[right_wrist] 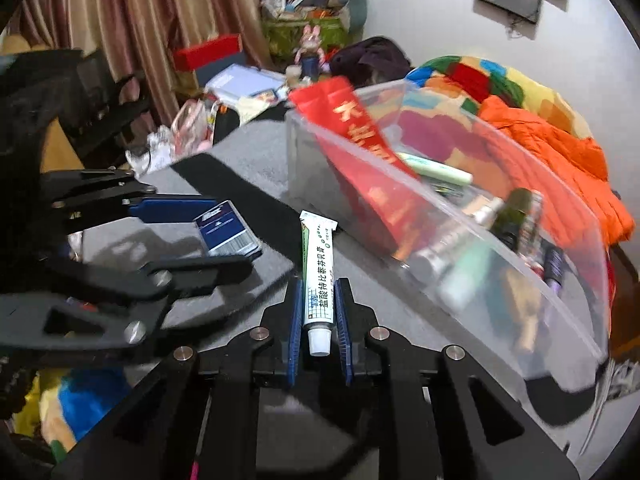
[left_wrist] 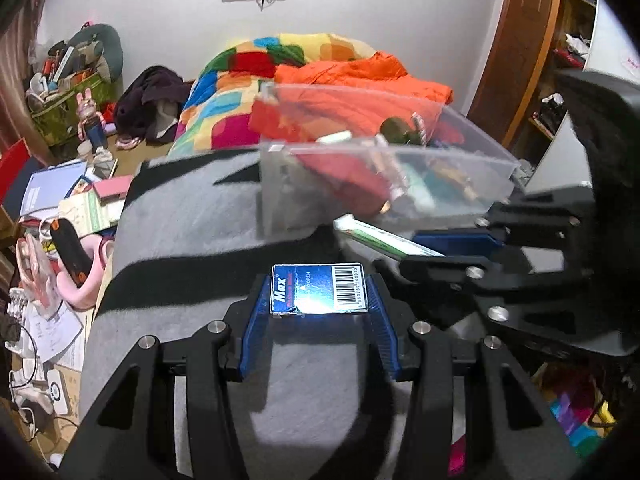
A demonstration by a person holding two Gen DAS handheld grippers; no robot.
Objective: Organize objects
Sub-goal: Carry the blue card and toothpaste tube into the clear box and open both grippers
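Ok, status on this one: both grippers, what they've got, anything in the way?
Left gripper shut on blue box. Right gripper shut on ointment tube. Clear bin ahead, already partly filled. Path looks open.

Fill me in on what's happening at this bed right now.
A person is tidying small items with a handheld tool in each hand. The left tool is closed on a small blue Max box with a barcode. The right tool grips a white ointment tube, cap end toward the camera. Both are held over a grey and black blanket, just in front of a clear plastic bin that already holds a red packet, tubes and a dark bottle.
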